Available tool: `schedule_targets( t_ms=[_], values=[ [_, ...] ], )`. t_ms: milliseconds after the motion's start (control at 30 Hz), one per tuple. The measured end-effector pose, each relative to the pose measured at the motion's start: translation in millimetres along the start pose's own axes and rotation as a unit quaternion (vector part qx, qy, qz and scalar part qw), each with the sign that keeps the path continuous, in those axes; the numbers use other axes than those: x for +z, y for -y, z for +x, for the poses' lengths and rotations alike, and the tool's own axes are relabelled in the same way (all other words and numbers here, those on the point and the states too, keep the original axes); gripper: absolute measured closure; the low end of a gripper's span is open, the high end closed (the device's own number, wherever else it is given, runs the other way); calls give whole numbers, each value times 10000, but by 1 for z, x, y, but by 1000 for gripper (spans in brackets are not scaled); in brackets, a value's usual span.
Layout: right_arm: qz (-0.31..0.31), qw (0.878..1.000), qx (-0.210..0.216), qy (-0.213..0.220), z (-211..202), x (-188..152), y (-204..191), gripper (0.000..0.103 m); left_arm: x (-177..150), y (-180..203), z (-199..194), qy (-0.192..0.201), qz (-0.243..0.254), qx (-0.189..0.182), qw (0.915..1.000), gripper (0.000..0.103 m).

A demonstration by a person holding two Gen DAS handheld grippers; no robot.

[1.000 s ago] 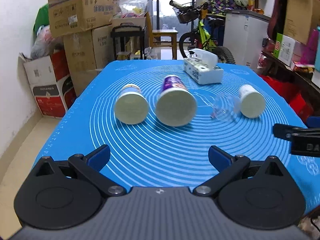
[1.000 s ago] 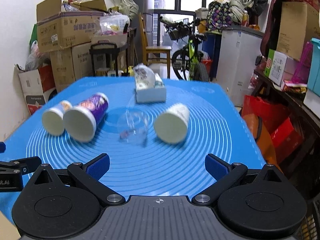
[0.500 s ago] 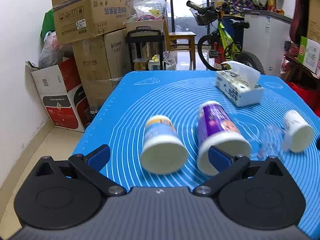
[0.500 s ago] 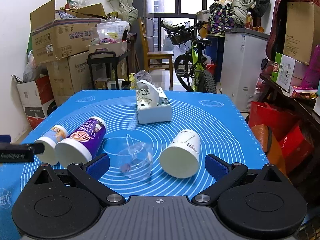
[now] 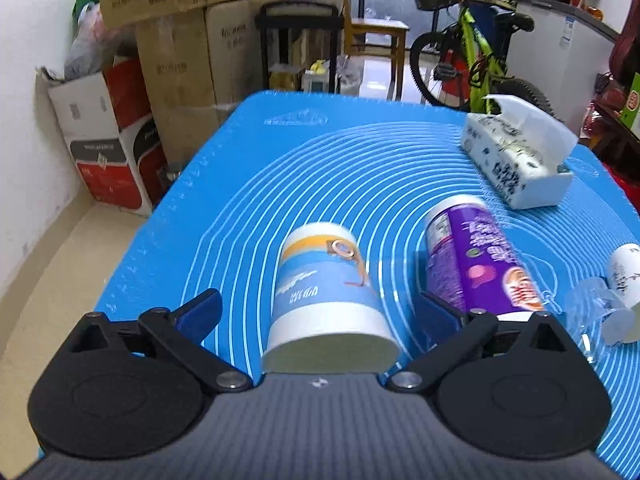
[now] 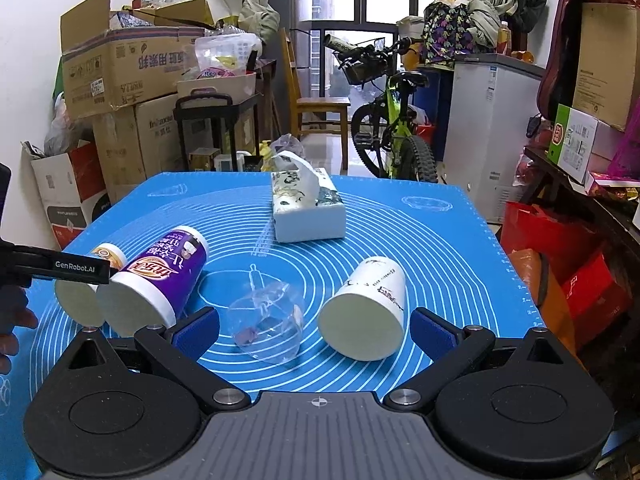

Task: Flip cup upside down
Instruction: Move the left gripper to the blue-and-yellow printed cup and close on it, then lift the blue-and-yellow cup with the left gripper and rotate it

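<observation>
Several cups lie on their sides on the blue mat (image 5: 360,168). A blue-and-white paper cup (image 5: 326,300) lies between the open fingers of my left gripper (image 5: 320,312), its mouth toward the camera; the fingers do not touch it. Beside it lies a purple cup (image 5: 476,260), then a clear plastic cup (image 5: 592,312) and a white cup (image 5: 624,280). In the right wrist view my right gripper (image 6: 316,330) is open and empty, with the clear cup (image 6: 266,326) and white cup (image 6: 366,312) just ahead and the purple cup (image 6: 160,280) to the left.
A tissue box (image 6: 306,208) stands on the far half of the mat (image 6: 440,240), also in the left wrist view (image 5: 516,160). Cardboard boxes (image 6: 120,72) are stacked at the left, a bicycle (image 6: 392,128) behind, red bags (image 6: 560,272) by the right table edge.
My left gripper moved forward and left, so the blue-and-white cup now lies between its fingers. My right gripper moved forward toward the clear and white cups. Both stayed open.
</observation>
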State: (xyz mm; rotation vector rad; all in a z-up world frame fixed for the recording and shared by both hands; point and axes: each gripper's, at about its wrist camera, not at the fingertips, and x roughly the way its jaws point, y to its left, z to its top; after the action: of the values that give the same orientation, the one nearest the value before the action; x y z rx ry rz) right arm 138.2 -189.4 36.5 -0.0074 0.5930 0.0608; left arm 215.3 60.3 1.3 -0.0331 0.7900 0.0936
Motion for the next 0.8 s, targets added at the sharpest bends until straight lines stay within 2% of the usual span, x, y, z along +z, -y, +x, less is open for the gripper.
schedule_targets(
  t_ms=[67, 133, 200, 400, 567, 667, 800],
  values=[
    [-5, 10000, -7, -7, 1, 0, 0, 2, 1, -7, 2, -134, -221, -249, 9994, 21],
    [-10, 10000, -9, -12, 1, -1, 1, 2, 2, -11, 2, -178, -273, -352, 9989, 36],
    [-13, 10000, -8, -15, 2, -1, 0, 2, 3, -12, 0, -193, -257, -383, 9987, 40],
    [-25, 10000, -30, -40, 3, -3, 1, 2, 2, -13, -5, -165, -269, -413, 9986, 43],
    [-24, 10000, -51, -31, 1, -5, 2, 2, 6, -11, -20, 24, -265, -413, 9988, 43],
    [-28, 10000, -50, -22, -4, -6, 3, 2, 4, -10, -42, 164, -256, -416, 9987, 43],
    [-19, 10000, -38, -31, -15, -11, 5, 2, -9, 4, -79, 293, 25, -407, 9987, 43]
  ],
)
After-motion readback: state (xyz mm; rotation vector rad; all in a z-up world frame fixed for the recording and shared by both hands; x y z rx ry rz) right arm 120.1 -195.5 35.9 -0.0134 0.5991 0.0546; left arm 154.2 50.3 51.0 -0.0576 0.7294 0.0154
